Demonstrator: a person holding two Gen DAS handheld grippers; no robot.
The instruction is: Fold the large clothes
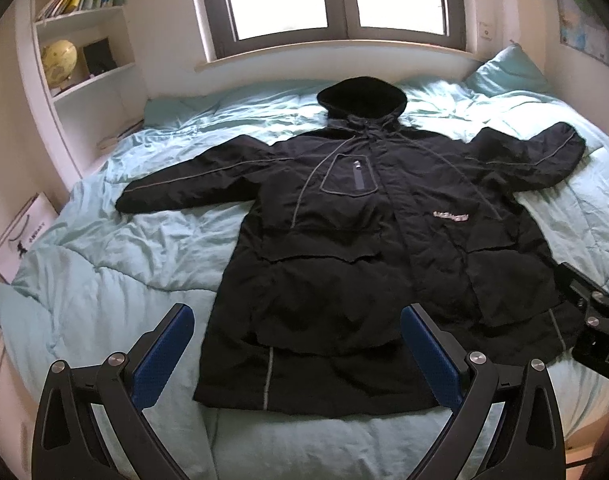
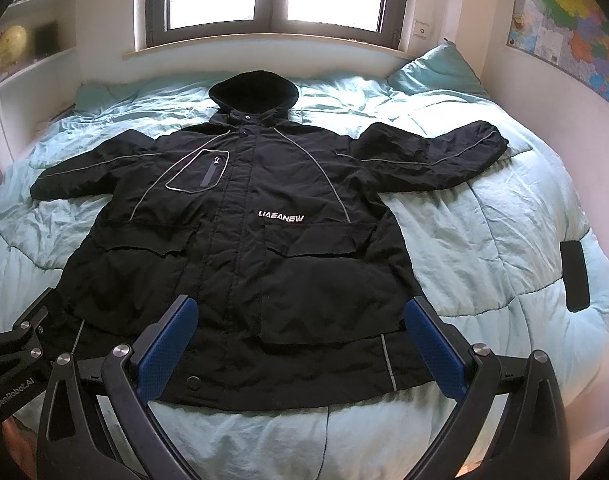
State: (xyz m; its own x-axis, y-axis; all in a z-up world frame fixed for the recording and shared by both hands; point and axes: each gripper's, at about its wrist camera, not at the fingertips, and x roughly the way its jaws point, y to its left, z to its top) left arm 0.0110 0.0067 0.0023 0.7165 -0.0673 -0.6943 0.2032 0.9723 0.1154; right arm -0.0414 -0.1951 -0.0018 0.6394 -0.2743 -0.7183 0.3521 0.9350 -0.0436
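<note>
A large black hooded jacket (image 1: 364, 240) (image 2: 248, 248) lies flat and face up on a pale turquoise duvet (image 1: 124, 240) (image 2: 484, 240), both sleeves spread out sideways and the hood toward the window. My left gripper (image 1: 296, 356) hovers open above the jacket's lower left hem, its blue pads (image 1: 160, 364) holding nothing. My right gripper (image 2: 300, 352) hovers open above the lower right hem, its blue pads (image 2: 436, 356) also holding nothing. Each gripper's black body shows at the edge of the other's view.
A window (image 1: 332, 0) stands behind the bed. White shelves with books and a globe (image 1: 58, 60) are at the left, a paper bag (image 1: 20, 236) below them. A pillow (image 2: 432, 68) lies at the far right, a wall map (image 2: 576, 24) above it. A dark flat object (image 2: 576, 276) lies on the duvet's right.
</note>
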